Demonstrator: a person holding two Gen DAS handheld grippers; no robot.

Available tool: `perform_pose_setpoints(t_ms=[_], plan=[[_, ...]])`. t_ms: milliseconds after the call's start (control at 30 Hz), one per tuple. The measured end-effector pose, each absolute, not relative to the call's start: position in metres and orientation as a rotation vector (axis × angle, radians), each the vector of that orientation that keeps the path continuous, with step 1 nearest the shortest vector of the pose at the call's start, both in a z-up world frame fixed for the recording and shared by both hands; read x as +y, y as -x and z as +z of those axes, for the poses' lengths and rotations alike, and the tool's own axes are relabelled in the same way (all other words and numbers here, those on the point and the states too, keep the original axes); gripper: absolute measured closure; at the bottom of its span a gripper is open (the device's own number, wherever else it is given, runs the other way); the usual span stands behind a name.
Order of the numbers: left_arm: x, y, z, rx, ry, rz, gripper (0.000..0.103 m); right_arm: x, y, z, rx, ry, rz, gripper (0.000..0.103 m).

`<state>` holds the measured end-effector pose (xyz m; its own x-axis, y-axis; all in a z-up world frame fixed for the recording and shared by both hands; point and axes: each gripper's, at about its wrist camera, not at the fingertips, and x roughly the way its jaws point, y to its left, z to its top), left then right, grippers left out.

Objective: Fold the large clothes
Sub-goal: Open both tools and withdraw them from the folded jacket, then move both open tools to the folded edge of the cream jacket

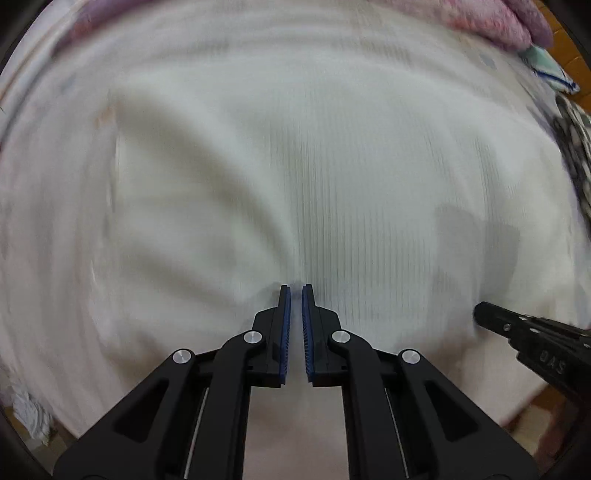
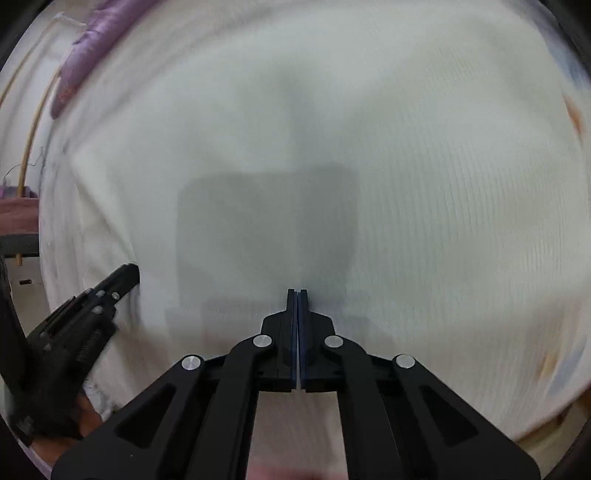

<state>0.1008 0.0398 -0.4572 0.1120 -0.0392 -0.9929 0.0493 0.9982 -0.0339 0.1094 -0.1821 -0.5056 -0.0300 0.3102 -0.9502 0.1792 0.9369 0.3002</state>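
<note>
The white ribbed garment (image 1: 295,166) is the largest thing we see, and we take it as our landmark: it lies spread out and fills nearly all of both wrist views, with soft creases running across it. What carries it we cannot tell, since the cloth covers almost everything; only a strip of pale surface shows at its near edge.

At the garment's far edge lies a pink-purple cloth (image 1: 495,22), and at its right edge a dark patterned cloth (image 1: 572,147). We judge these to be other laundry pushed aside so the big piece has room to lie flat.

Our left claw (image 1: 296,291) points straight down over the garment's near middle. Its blue pads stand a narrow slit apart; from this view we cannot tell whether a thin fold of cloth is caught between them.

Our right claw (image 2: 297,293) hangs over the same garment, its own shadow lying dark on the cloth just ahead of it. Its jaws are together, and we see no cloth between the tips. In the left view it shows low on the right, over the garment's near right part, so the two claws sit side by side along the near hem.

We judge that pairing suits a fold: two holds on one edge would carry it over evenly.
</note>
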Motion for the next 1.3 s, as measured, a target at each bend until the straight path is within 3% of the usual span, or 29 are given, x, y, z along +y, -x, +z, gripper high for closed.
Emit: perform_pose_setpoints(t_ms=[67,133,167,200,233,267,300,367,467,567,933,1300], plan=[[0.042,-0.081,-0.453,1.518,-0.041,-0.054,0.096,-0.184,-0.088,-0.505,1.710,-0.412,0.062,0.098],[0.047,-0.074,-0.444,1.555,0.015,-0.040,0.095,-0.184,-0.079,-0.484,1.664,-0.402,0.108,0.097],[0.050,-0.073,-0.436,1.550,0.061,-0.048,0.087,-0.183,-0.078,-0.476,1.651,-0.378,0.118,0.096],[0.051,-0.073,-0.427,1.534,0.075,-0.055,0.078,-0.184,-0.079,-0.468,1.650,-0.356,0.119,0.087],[0.050,-0.075,-0.422,1.520,0.066,-0.053,0.055,-0.187,-0.080,-0.460,1.650,-0.361,0.112,0.083],[0.051,-0.079,-0.414,1.499,0.048,-0.047,0.040,-0.191,-0.082,-0.455,1.643,-0.378,0.103,0.074],[0.049,-0.081,-0.404,1.469,0.032,-0.044,0.039,-0.200,-0.084,-0.451,1.627,-0.408,0.096,0.053],[0.046,-0.088,-0.393,1.457,0.028,-0.049,0.034,-0.207,-0.083,-0.437,1.576,-0.441,0.075,0.030],[0.036,-0.091,-0.378,1.432,0.020,-0.055,0.020,-0.215,-0.085,-0.420,1.499,-0.463,0.075,0.025],[0.024,-0.097,-0.364,1.397,0.014,-0.055,0.014,-0.233,-0.086,-0.413,1.462,-0.513,0.074,0.022],[-0.017,-0.138,-0.347,1.319,0.024,-0.094,0.014,-0.300,-0.141,-0.401,1.237,-0.619,0.181,0.018],[-0.075,-0.199,-0.346,1.309,-0.015,-0.167,0.014,-0.375,-0.231,-0.412,1.265,-0.413,0.126,0.018]])
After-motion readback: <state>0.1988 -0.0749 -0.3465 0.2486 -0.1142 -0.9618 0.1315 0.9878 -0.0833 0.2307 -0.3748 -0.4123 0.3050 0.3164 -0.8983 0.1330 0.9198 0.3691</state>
